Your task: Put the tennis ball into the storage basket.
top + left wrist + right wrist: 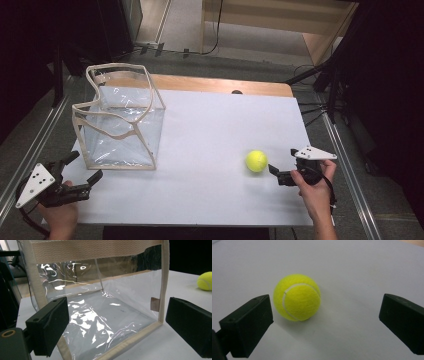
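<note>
A white tabletop [210, 150] lay under dim light, with dark floor around it. The fuzzy yellow-green tennis ball [256, 161] with a white curved seam rested on it towards the right edge, just beside the right gripper [280, 170], whose jaws stood wide and empty. Bare table stretched between the ball and the clear plastic box with beige fabric trim [120, 120]. The left gripper [82, 167] gaped wide just before that box.

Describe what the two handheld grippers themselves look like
Both the left gripper and right gripper are black with two blocky black jaws. Each carries a grey three-cornered plate with dark dots on top, and a black cable trails from each. The forearms are bare.
</note>
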Demonstrator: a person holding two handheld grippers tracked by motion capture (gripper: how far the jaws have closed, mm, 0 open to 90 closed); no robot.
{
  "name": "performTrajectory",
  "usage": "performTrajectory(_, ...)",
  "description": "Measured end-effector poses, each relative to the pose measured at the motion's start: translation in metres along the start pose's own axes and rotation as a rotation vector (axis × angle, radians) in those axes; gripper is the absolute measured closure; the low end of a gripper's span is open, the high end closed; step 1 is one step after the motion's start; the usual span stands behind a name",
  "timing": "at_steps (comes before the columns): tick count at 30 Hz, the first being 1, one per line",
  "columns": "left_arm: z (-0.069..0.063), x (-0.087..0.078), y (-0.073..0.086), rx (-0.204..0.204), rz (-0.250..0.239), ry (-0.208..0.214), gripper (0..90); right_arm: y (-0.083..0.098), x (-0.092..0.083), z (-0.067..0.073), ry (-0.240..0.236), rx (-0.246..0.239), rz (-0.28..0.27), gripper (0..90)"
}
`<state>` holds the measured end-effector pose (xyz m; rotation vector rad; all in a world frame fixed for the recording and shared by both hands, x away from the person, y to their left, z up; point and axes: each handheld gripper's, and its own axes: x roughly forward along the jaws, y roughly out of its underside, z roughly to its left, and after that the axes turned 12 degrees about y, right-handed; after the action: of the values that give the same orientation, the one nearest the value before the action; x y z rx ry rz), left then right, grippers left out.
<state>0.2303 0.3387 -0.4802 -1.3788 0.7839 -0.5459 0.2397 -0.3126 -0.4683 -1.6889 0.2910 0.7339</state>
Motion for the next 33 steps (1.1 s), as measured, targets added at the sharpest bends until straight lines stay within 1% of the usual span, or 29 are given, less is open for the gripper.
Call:
performTrajectory(1,0.0,0.0,0.0,0.0,0.0,0.0,5.3,0.0,0.0,0.0,0.0,0.0,0.0,0.0)
performTrajectory(2,0.0,0.0,0.0,0.0,0.0,0.0,5.3,-0.003,0.002,0.002,-0.011,-0.012,0.018,0.0)
performTrajectory(3,0.0,0.0,0.0,0.0,0.001,0.0,5.3,-0.004,0.003,0.002,-0.013,-0.012,0.026,0.0)
performTrajectory(5,0.0,0.0,0.0,0.0,0.001,0.0,5.3,-0.005,0.004,0.003,-0.021,-0.021,0.033,0.0)
performTrajectory(10,0.0,0.0,0.0,-0.002,-0.004,0.001,5.3,-0.01,0.012,0.007,-0.03,-0.043,0.076,0.0)
performTrajectory(11,0.0,0.0,0.0,0.0,0.0,0.001,5.3,-0.01,0.014,0.008,-0.038,-0.045,0.082,0.0)
performTrajectory(13,0.0,0.0,0.0,0.0,-0.001,0.001,5.3,-0.011,0.017,0.01,-0.036,-0.053,0.094,0.0)
performTrajectory(15,0.0,0.0,0.0,0.0,0.0,0.001,5.3,-0.013,0.019,0.013,-0.052,-0.064,0.108,0.0)
performTrajectory(19,0.0,0.0,0.0,-0.001,0.0,0.001,5.3,-0.016,0.024,0.017,-0.065,-0.084,0.129,0.0)
performTrajectory(20,0.0,0.0,0.0,-0.001,-0.001,0.001,5.3,-0.017,0.026,0.018,-0.067,-0.101,0.13,0.0)
performTrajectory(22,0.0,0.0,0.0,-0.001,-0.001,0.001,5.3,-0.019,0.029,0.021,-0.069,-0.107,0.149,0.0)
performTrajectory(23,0.0,0.0,0.0,0.0,-0.001,0.001,5.3,-0.019,0.029,0.021,-0.069,-0.107,0.149,0.0)
performTrajectory(24,0.0,0.0,0.0,-0.001,-0.001,0.002,5.3,-0.021,0.03,0.022,-0.079,-0.11,0.162,0.0)
performTrajectory(26,0.0,0.0,0.0,0.0,-0.001,0.003,5.3,-0.021,0.031,0.023,-0.076,-0.108,0.165,0.0)
performTrajectory(27,0.0,0.0,0.0,0.0,-0.001,0.002,5.3,-0.022,0.033,0.023,-0.08,-0.116,0.177,0.0)
performTrajectory(29,0.0,0.0,0.0,-0.001,-0.001,0.002,5.3,-0.023,0.034,0.024,-0.081,-0.122,0.18,0.0)
performTrajectory(30,0.0,0.0,0.0,-0.001,-0.001,0.002,5.3,-0.023,0.035,0.025,-0.088,-0.119,0.193,0.0)
performTrajectory(31,0.0,0.0,0.0,0.0,-0.001,0.002,5.3,-0.023,0.036,0.025,-0.083,-0.128,0.192,0.0)
performTrajectory(33,0.0,0.0,0.0,-0.001,-0.001,0.003,5.3,-0.024,0.038,0.027,-0.088,-0.131,0.21,0.0)
